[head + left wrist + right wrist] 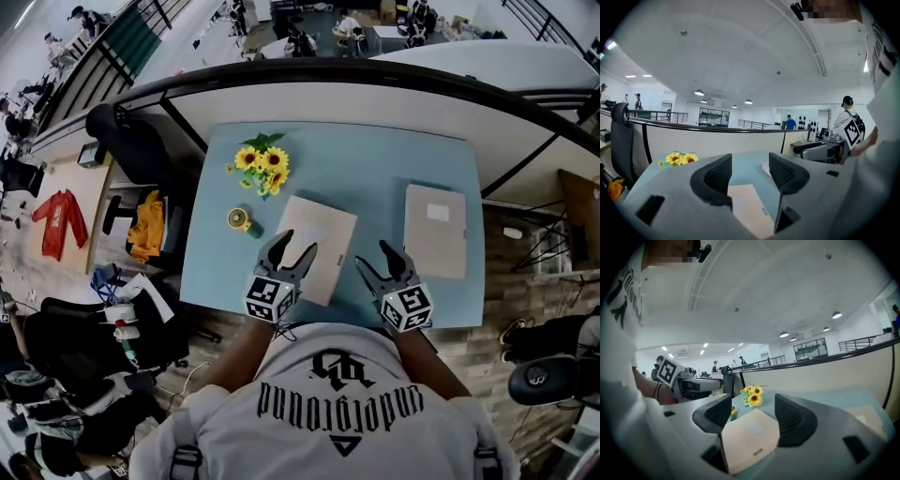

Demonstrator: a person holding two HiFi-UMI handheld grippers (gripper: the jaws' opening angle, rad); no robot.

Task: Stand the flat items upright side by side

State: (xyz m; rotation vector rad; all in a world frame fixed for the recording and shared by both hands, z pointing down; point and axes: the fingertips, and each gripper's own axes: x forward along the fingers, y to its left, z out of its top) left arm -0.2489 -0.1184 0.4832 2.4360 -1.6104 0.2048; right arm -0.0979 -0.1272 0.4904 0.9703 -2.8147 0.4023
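Two flat beige folders lie on the light blue table [375, 169]. The nearer folder [314, 246] [750, 211] [747, 441] lies tilted at the table's front middle; the other folder [435, 230] [869, 420] lies to the right. My left gripper [291, 253] [749, 171] hovers open over the near folder's front left corner, nothing between its jaws. At the table's front edge, between the two folders, my right gripper [389, 258] [752, 413] is open and empty.
A bunch of sunflowers [262, 166] [677, 158] [752, 394] and a small yellow-green cup [240, 220] [733, 413] sit at the table's left. A curved railing [375, 80] runs behind the table. An office chair [131, 141] and clutter are on the floor at left.
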